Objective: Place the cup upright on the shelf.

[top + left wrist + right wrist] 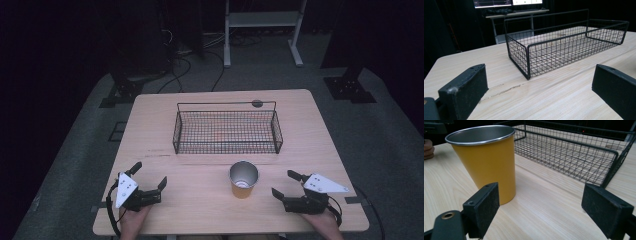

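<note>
A yellow cup (243,179) with a metal rim and inside stands upright on the wooden table (150,125), near the front middle. Behind it sits a black wire basket (227,128), with nothing in it. My left gripper (150,176) rests open at the front left, jaws wide apart and pointing toward the basket (564,47). My right gripper (287,184) rests open at the front right, a short way right of the cup. In the right gripper view the cup (486,162) stands just beyond the left jaw, with the basket (574,152) farther back.
A small dark round hole (257,103) marks the table's far edge behind the basket. Beyond the table are a white frame stand (262,30), cables and dark stands on the grey floor. Bare wood lies left and right of the basket.
</note>
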